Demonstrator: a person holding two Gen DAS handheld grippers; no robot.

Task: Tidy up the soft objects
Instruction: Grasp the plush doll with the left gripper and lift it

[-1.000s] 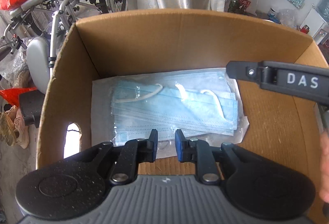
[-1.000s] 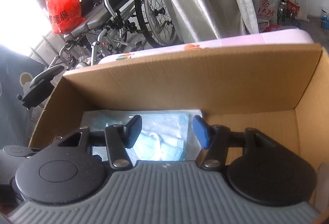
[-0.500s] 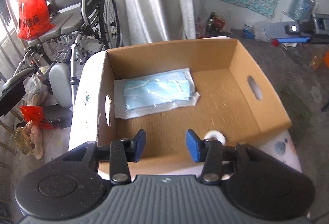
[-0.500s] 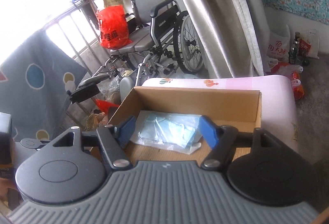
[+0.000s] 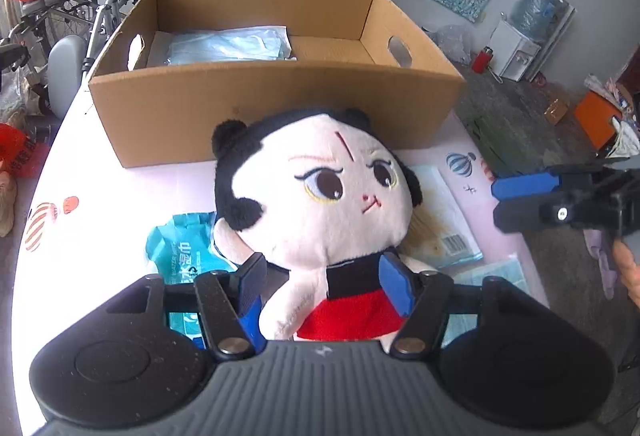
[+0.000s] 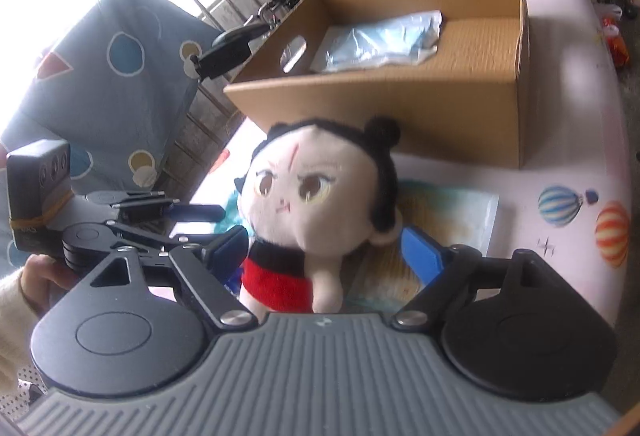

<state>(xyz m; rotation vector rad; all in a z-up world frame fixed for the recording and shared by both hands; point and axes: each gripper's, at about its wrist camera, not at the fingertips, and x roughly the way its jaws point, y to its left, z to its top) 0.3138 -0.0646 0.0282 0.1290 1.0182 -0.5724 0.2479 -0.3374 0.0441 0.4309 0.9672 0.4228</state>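
Lying on the pink table [image 5: 100,192] before the cardboard box [image 5: 280,116], the plush doll [image 5: 320,192] sits between both grippers' parted jaws; left gripper [image 5: 322,276] and right gripper [image 6: 326,248] have just been opening, pads clear of it

One doll [image 5: 320,192], one box [image 5: 280,116]

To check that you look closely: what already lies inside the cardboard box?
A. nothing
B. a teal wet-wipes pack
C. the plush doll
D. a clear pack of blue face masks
D: the pack of blue face masks lies on the floor of the cardboard box; the plush doll is outside it.
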